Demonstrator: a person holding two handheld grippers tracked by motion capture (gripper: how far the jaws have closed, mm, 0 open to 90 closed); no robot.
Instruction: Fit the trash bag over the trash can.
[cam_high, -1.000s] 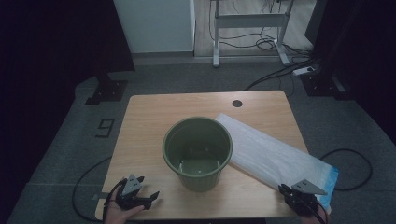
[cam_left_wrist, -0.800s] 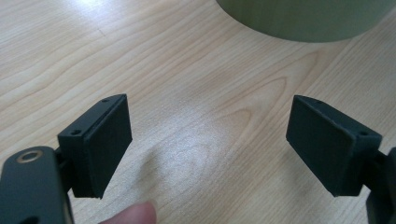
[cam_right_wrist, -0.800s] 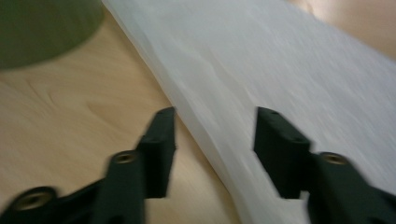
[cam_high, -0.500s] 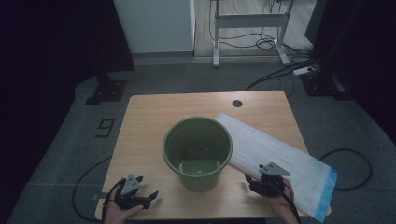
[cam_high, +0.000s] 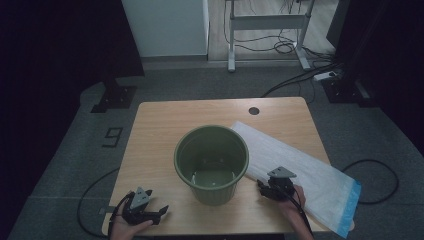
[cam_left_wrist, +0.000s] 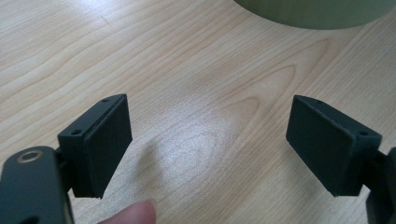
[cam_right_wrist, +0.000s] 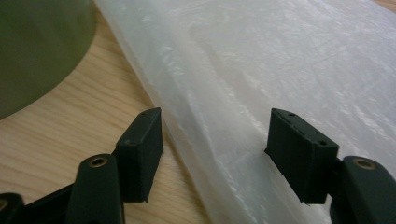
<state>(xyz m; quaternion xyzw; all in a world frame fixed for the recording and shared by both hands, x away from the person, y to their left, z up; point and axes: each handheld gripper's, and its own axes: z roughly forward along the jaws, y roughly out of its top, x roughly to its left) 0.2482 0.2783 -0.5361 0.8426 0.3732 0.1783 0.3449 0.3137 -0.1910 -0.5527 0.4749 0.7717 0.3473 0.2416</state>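
A green plastic pot (cam_high: 211, 162) stands upright in the middle of the wooden table (cam_high: 160, 130); its wall also shows as the pot (cam_left_wrist: 317, 11) and the pot (cam_right_wrist: 37, 46). A flat translucent white bag (cam_high: 305, 172) with a blue end lies to its right. My right gripper (cam_high: 265, 189) is at the bag's near left edge, beside the pot. The right gripper (cam_right_wrist: 215, 144) is open and its jaws have just been closing; the bag (cam_right_wrist: 280, 70) edge lies between them, untouched by the pads. My left gripper (cam_high: 159, 214) rests at the front left; the left gripper (cam_left_wrist: 210, 140) is open over bare wood.
The bag's blue end (cam_high: 350, 210) hangs past the table's front right corner. A round cable hole (cam_high: 254, 110) sits near the far edge. Beyond the table are a metal desk frame (cam_high: 267, 22) and floor cables (cam_high: 300, 80).
My right gripper has moved left along the bag, from its near right end to its left edge by the pot. The left gripper has stayed in place.
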